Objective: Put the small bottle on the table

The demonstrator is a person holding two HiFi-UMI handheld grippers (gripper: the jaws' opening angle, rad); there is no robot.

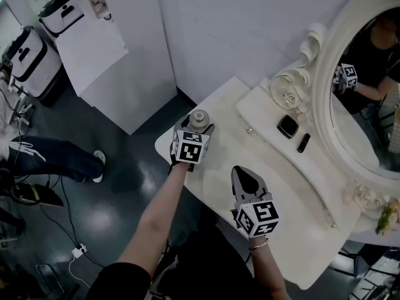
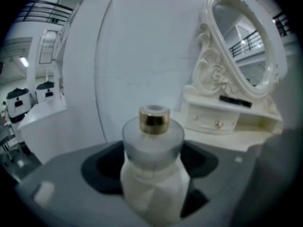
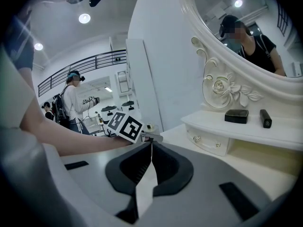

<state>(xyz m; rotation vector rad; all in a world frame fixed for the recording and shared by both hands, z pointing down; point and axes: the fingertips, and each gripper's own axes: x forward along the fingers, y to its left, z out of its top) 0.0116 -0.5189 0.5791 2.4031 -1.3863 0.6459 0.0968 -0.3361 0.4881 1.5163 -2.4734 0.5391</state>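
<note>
The small frosted bottle (image 1: pixel 199 118) with a gold cap stands upright on the near left corner of the white dressing table (image 1: pixel 300 230). In the left gripper view the bottle (image 2: pixel 152 148) fills the middle, between the jaws. My left gripper (image 1: pixel 199 129) is open around it, with the pads close beside its shoulders and a dark gap showing low on the right side. My right gripper (image 1: pixel 242 171) hovers over the table's front part, shut and empty. In the right gripper view, the right gripper's (image 3: pixel 151 142) tips meet in a thin line.
A raised shelf with a small drawer (image 2: pixel 215 119) runs along the back under an ornate oval mirror (image 1: pixel 369 105). On the shelf lie a black case (image 1: pixel 287 126) and a black tube (image 1: pixel 303 143). A person (image 3: pixel 73 100) stands far off at the left. The table edge drops to dark floor (image 1: pixel 112 199).
</note>
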